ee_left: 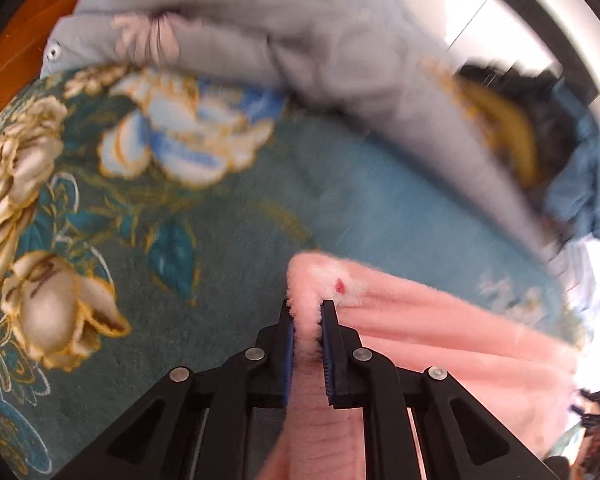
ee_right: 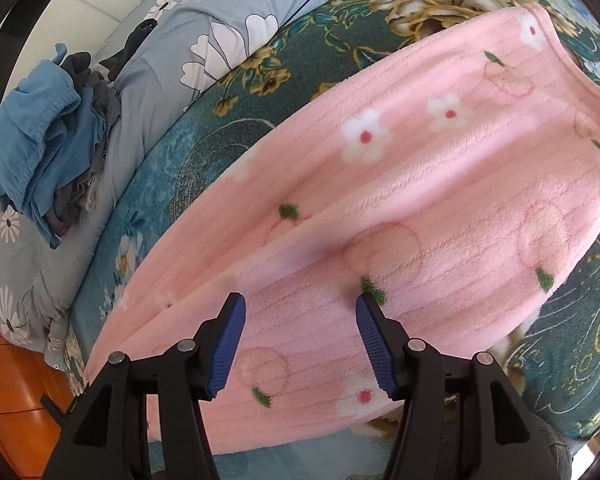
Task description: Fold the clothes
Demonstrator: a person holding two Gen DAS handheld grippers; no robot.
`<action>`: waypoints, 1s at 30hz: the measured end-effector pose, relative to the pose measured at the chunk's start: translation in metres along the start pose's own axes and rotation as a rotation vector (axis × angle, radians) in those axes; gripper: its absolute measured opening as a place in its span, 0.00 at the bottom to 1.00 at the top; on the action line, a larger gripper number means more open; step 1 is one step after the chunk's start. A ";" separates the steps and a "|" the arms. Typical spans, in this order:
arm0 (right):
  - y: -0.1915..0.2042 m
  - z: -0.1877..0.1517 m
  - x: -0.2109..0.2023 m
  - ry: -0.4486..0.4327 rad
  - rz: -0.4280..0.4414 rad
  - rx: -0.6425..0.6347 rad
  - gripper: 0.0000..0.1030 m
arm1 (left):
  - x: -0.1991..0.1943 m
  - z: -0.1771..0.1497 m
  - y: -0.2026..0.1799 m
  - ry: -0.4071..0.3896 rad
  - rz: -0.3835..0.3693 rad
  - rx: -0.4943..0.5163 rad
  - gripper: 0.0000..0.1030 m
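Note:
A pink fleece garment (ee_right: 420, 200) with white flowers and green leaves lies spread on the teal floral bed cover (ee_right: 204, 140). My left gripper (ee_left: 309, 308) is shut on a bunched corner of the pink garment (ee_left: 420, 320) and holds it above the bed cover (ee_left: 240, 220); the left wrist view is blurred by motion. My right gripper (ee_right: 300, 304) is open and empty, its blue pads (ee_right: 226, 344) hovering over the near part of the garment, with a fold ridge just ahead of them.
A grey floral quilt (ee_right: 204, 36) is bunched along the far side of the bed, also in the left wrist view (ee_left: 240, 32). A pile of blue and dark clothes (ee_right: 48, 136) lies on it. Orange wooden floor (ee_right: 12, 392) borders the bed.

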State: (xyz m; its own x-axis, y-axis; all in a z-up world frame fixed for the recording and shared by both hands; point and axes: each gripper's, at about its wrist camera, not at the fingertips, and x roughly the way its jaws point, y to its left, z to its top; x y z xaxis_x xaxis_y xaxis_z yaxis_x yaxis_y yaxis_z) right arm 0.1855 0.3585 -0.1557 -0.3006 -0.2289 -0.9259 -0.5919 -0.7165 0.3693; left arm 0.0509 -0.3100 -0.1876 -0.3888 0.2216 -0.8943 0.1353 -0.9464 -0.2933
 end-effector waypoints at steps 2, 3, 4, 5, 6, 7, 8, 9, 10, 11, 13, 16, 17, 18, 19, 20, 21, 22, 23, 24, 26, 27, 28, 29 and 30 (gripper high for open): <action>0.000 -0.001 0.000 0.003 0.006 0.000 0.57 | -0.001 0.000 0.001 -0.001 -0.004 -0.029 0.18; -0.001 -0.001 0.000 0.003 0.010 0.002 0.57 | -0.005 0.001 0.003 -0.001 -0.031 -0.051 0.19; -0.002 -0.001 -0.001 0.003 0.015 0.005 0.57 | -0.009 0.001 0.004 0.003 -0.050 -0.067 0.22; -0.003 -0.001 -0.001 0.001 0.021 0.010 0.57 | -0.015 0.000 0.006 0.007 -0.049 -0.075 0.30; -0.004 -0.001 -0.002 -0.002 0.030 0.015 0.57 | -0.022 -0.003 0.007 0.003 -0.041 -0.080 0.37; -0.006 -0.001 -0.004 -0.004 0.041 0.019 0.57 | -0.031 -0.007 0.008 -0.011 -0.035 -0.087 0.40; -0.007 -0.001 -0.006 -0.007 0.050 0.021 0.57 | -0.043 -0.013 0.011 -0.033 -0.034 -0.101 0.49; -0.009 -0.001 -0.007 -0.010 0.058 0.023 0.57 | -0.055 -0.021 0.015 -0.058 -0.034 -0.126 0.58; -0.011 -0.001 -0.009 -0.014 0.066 0.028 0.57 | -0.065 -0.030 0.021 -0.079 -0.029 -0.156 0.60; -0.014 -0.002 -0.012 -0.019 0.076 0.037 0.57 | -0.071 -0.039 0.028 -0.094 -0.022 -0.198 0.62; -0.021 -0.002 -0.016 -0.031 0.099 0.057 0.57 | -0.080 -0.062 0.043 -0.112 -0.027 -0.313 0.64; -0.031 -0.003 -0.023 -0.043 0.122 0.085 0.57 | -0.073 -0.098 0.061 -0.085 -0.152 -0.482 0.64; -0.034 -0.003 -0.025 -0.046 0.126 0.095 0.57 | -0.069 -0.107 0.062 -0.072 -0.197 -0.517 0.64; -0.037 -0.002 -0.026 -0.050 0.131 0.105 0.57 | -0.065 -0.113 0.061 -0.065 -0.234 -0.543 0.64; -0.040 -0.003 -0.028 -0.055 0.136 0.115 0.57 | -0.061 -0.117 0.058 -0.062 -0.262 -0.559 0.64; -0.043 -0.003 -0.031 -0.061 0.143 0.124 0.57 | -0.057 -0.119 0.054 -0.053 -0.293 -0.572 0.65; -0.046 -0.003 -0.033 -0.066 0.149 0.132 0.57 | -0.051 -0.120 0.050 -0.037 -0.315 -0.586 0.65; -0.048 -0.004 -0.036 -0.071 0.154 0.140 0.57 | -0.044 -0.119 0.047 -0.020 -0.323 -0.605 0.65; -0.050 -0.004 -0.039 -0.076 0.163 0.147 0.57 | -0.039 -0.118 0.045 -0.011 -0.335 -0.624 0.65; -0.052 -0.004 -0.042 -0.081 0.171 0.151 0.57 | -0.034 -0.117 0.043 -0.013 -0.349 -0.643 0.63; -0.056 -0.004 -0.048 -0.096 0.178 0.156 0.57 | -0.032 -0.115 0.040 -0.045 -0.358 -0.673 0.61; -0.058 -0.003 -0.051 -0.100 0.180 0.159 0.57 | -0.033 -0.113 0.039 -0.062 -0.345 -0.678 0.45; -0.060 -0.003 -0.053 -0.104 0.185 0.166 0.57 | -0.036 -0.110 0.037 -0.070 -0.330 -0.678 0.34; -0.063 -0.002 -0.054 -0.107 0.189 0.173 0.57 | -0.038 -0.108 0.036 -0.078 -0.314 -0.678 0.25; -0.065 -0.002 -0.056 -0.111 0.193 0.180 0.57 | -0.045 -0.105 0.033 -0.101 -0.311 -0.667 0.22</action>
State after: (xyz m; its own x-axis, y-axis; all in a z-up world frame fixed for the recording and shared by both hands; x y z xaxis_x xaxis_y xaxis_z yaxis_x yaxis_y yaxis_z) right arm 0.2422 0.4171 -0.1279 -0.4947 -0.2695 -0.8262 -0.6357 -0.5360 0.5555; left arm 0.1687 -0.3269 -0.1930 -0.5773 0.4026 -0.7104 0.5172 -0.4929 -0.6997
